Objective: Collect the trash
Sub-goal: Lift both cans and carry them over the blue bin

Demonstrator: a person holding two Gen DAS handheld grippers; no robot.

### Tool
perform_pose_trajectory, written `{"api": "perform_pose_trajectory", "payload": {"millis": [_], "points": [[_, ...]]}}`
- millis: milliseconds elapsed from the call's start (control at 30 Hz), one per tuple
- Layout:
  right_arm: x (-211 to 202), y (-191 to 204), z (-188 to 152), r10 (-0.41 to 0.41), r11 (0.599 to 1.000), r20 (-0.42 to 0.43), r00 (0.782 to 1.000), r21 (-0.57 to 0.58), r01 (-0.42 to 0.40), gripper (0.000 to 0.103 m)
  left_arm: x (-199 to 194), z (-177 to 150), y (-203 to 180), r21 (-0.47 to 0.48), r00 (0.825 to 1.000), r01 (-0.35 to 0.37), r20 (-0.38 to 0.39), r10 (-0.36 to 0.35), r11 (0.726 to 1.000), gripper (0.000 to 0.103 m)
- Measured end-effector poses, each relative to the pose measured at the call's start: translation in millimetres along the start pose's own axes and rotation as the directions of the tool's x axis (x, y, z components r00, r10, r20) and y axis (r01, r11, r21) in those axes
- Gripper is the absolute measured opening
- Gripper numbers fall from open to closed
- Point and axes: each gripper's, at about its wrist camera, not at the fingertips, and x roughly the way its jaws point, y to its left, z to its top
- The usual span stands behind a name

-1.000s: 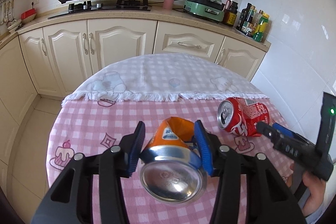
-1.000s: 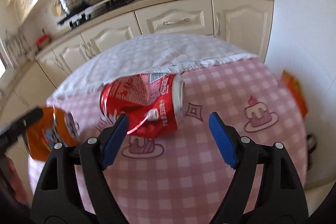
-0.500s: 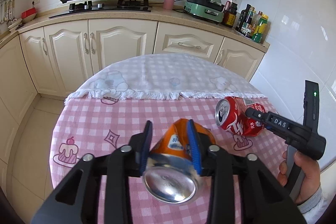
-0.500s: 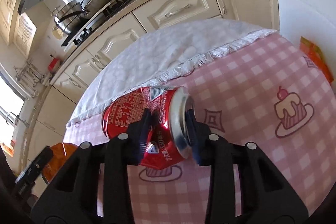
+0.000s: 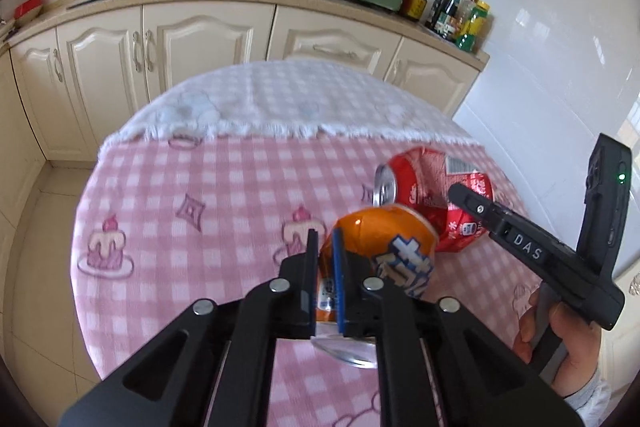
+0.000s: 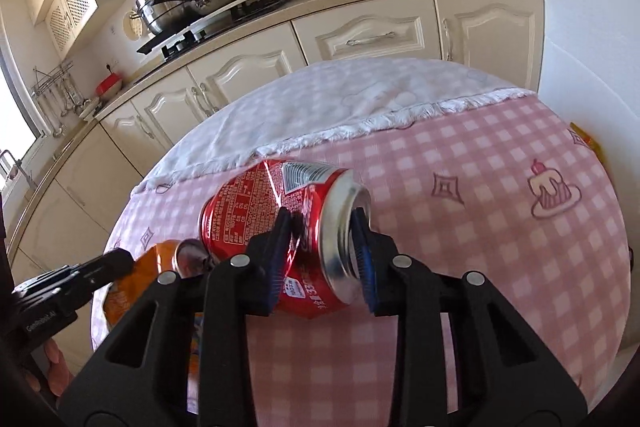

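Note:
My left gripper (image 5: 325,267) is shut on a crushed orange can (image 5: 380,247), pinching its flattened side and holding it tilted above the pink checked tablecloth (image 5: 200,207). My right gripper (image 6: 322,255) is shut on a dented red can (image 6: 272,211), its jaws clamped near the can's open top, and holds it just over the cloth. In the left wrist view the red can (image 5: 432,183) sits right behind the orange one, with the right gripper's body (image 5: 532,251) at right. In the right wrist view the orange can (image 6: 160,259) shows at lower left.
A round table carries the pink cloth and a white checked cloth (image 5: 280,107) at its far half. Cream kitchen cabinets (image 5: 200,39) with a stove, pots and bottles stand behind. An orange wrapper (image 6: 588,143) lies off the table's right edge.
Both grippers closed on their cans and lifted them. The left jaws squeezed the orange can much flatter and swung it right, close to the red can.

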Motion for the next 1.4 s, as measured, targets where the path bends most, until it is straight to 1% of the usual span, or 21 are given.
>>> {"api": "perform_pose_trajectory", "payload": {"millis": [33, 67, 133, 200, 233, 267, 300, 367, 433, 467, 533, 567, 600, 633, 667, 733, 800, 967, 1067, 1300, 1400], "points": [[-2, 3, -3, -0.004, 1.0, 0.009, 1.0, -0.008, 0.004, 0.03, 1, -4, 0, -0.005, 1.0, 0.017, -0.011, -0.017, 1.0, 0.019], [-4, 6, -6, -0.007, 1.0, 0.018, 1.0, -0.015, 0.007, 0.03, 2, -7, 0, -0.011, 0.999, 0.032, -0.02, -0.032, 0.999, 0.024], [-7, 12, -11, -0.007, 1.0, 0.023, 1.0, -0.022, 0.008, 0.029, 3, -13, 1, -0.02, 0.998, 0.047, -0.032, -0.048, 0.999, 0.036], [-8, 16, -15, 0.0, 1.0, 0.029, 1.0, -0.026, 0.001, 0.029, 7, -19, 3, -0.042, 0.996, 0.064, -0.055, -0.066, 0.997, 0.042], [-9, 17, -16, -0.002, 1.0, 0.029, 1.0, -0.028, 0.003, 0.029, 8, -21, 5, -0.059, 0.996, 0.07, -0.053, -0.073, 0.996, 0.049], [-9, 18, -17, 0.001, 1.0, 0.029, 1.0, -0.028, 0.0, 0.029, 8, -22, 7, -0.073, 0.996, 0.073, -0.055, -0.077, 0.995, 0.051], [-10, 18, -18, 0.003, 1.0, 0.029, 1.0, -0.025, -0.002, 0.029, 9, -24, 11, -0.097, 0.992, 0.099, -0.068, -0.105, 0.99, 0.052], [-11, 20, -20, 0.005, 1.0, 0.027, 1.0, -0.029, -0.004, 0.029, 15, -26, 14, -0.141, 0.972, 0.188, -0.113, -0.205, 0.972, 0.052], [-12, 22, -21, 0.007, 1.0, 0.028, 1.0, -0.028, -0.006, 0.028, 19, -30, 13, -0.155, 0.963, 0.221, -0.124, -0.241, 0.963, 0.05], [-12, 23, -22, 0.008, 1.0, 0.028, 1.0, -0.028, -0.007, 0.028, 19, -31, 10, -0.143, 0.964, 0.219, -0.122, -0.237, 0.965, 0.05], [-14, 25, -24, 0.01, 1.0, 0.031, 0.999, -0.03, -0.009, 0.028, 17, -32, 7, -0.134, 0.969, 0.207, -0.111, -0.223, 0.969, 0.049], [-15, 26, -25, 0.01, 0.999, 0.033, 0.999, -0.033, -0.009, 0.028, 15, -33, 4, -0.121, 0.973, 0.196, -0.101, -0.208, 0.973, 0.048], [-16, 27, -26, 0.009, 0.999, 0.035, 0.999, -0.034, -0.008, 0.027, 10, -35, 0, -0.09, 0.981, 0.171, -0.078, -0.178, 0.981, 0.046], [-18, 29, -27, 0.009, 0.999, 0.041, 0.999, -0.039, -0.007, 0.027, 5, -34, -3, -0.074, 0.986, 0.154, -0.055, -0.159, 0.985, 0.038], [-19, 31, -27, 0.006, 0.999, 0.046, 0.999, -0.044, -0.004, 0.026, -2, -34, -5, -0.074, 0.987, 0.157, -0.017, -0.159, 0.985, 0.033], [-22, 35, -29, -0.004, 0.999, 0.057, 0.998, -0.053, 0.007, 0.026, -13, -32, -8, -0.052, 0.993, 0.121, 0.011, -0.121, 0.991, 0.025], [-24, 39, -31, -0.01, 0.998, 0.064, 0.998, -0.063, 0.014, 0.025, -22, -32, -12, -0.011, 0.998, 0.035, 0.05, -0.034, 0.999, 0.024], [-34, 50, -35, -0.023, 0.996, 0.098, 0.995, -0.082, 0.031, 0.025, -33, -35, -6, -0.008, 0.997, -0.011, 0.076, 0.011, 1.0, 0.021], [-41, 58, -36, -0.033, 0.994, 0.122, 0.992, -0.096, 0.044, 0.024, -42, -35, 1, -0.026, 0.995, -0.035, 0.095, 0.038, 0.999, 0.021], [-55, 81, -38, -0.016, 0.99, 0.142, 0.99, -0.133, 0.035, 0.024, -74, -37, 24, -0.048, 0.983, -0.089, 0.16, 0.096, 0.995, 0.021], [-59, 93, -41, 0.001, 0.989, 0.145, 0.989, -0.146, 0.02, 0.023, -86, -40, 36, -0.071, 0.979, -0.094, 0.173, 0.105, 0.993, 0.021]]}}
